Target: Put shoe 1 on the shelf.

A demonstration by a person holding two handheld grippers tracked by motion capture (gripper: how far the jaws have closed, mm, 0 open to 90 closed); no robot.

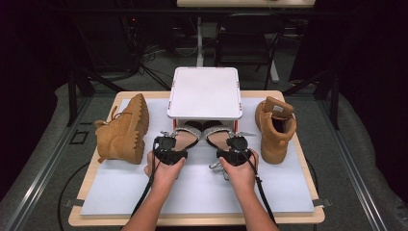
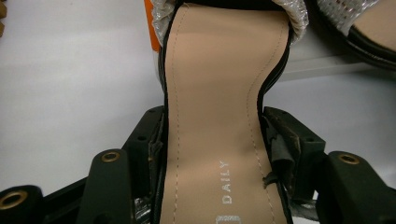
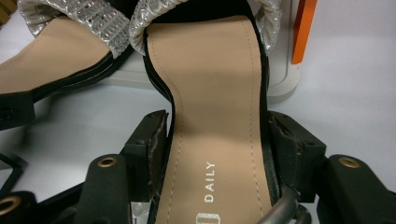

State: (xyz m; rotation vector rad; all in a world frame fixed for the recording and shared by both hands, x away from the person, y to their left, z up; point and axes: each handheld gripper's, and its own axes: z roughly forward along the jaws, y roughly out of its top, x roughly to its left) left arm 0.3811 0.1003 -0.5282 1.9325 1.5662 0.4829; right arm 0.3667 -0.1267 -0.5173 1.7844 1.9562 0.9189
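both sandal insoles (image 2: 219,140) (image 3: 215,140) printed "daily", gripped by tongs.

Toe ends of both black sandals with beige insoles, one in my left gripper (image 1: 169,144) and one in my right gripper (image 1: 234,145), are hidden ahead of the jaws under the white square-topped shelf (image 1: 205,92). Left sandal (image 2: 219,116) heel cut off by bottom edge; same for right sandal (image 3: 215,121). Insole logo below "DAILY" cropped, unreadable.
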